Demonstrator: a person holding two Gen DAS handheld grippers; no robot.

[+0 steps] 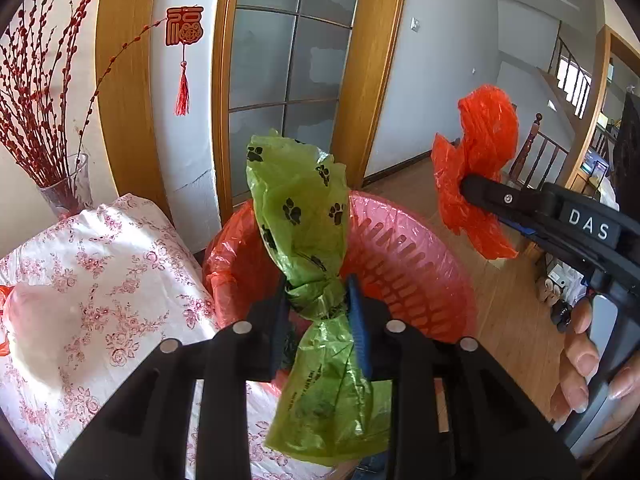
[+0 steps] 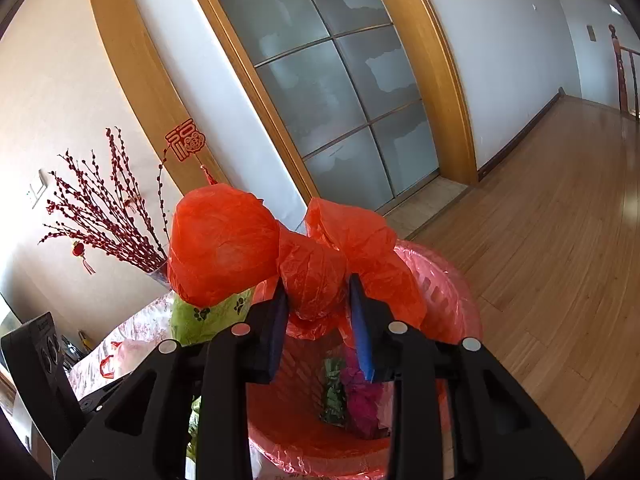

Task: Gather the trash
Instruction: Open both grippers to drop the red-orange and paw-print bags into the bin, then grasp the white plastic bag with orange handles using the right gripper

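Pinching the knotted green bag, the left tool hovers over the lined pink bin; the right tool, clamped on the red bag, should release only once centred above the bin's mouth.

Knotted green paw-print bag and orange bag above pink-lined bin.

The lower part of the pink bin lies hidden behind the green bag and the left claw. Bin contents are partly masked by the right claw; items not identifiable. The orange bag covers most of the glass vase. The floral cloth runs off the frame edge. Small objects on the floor cannot be told.
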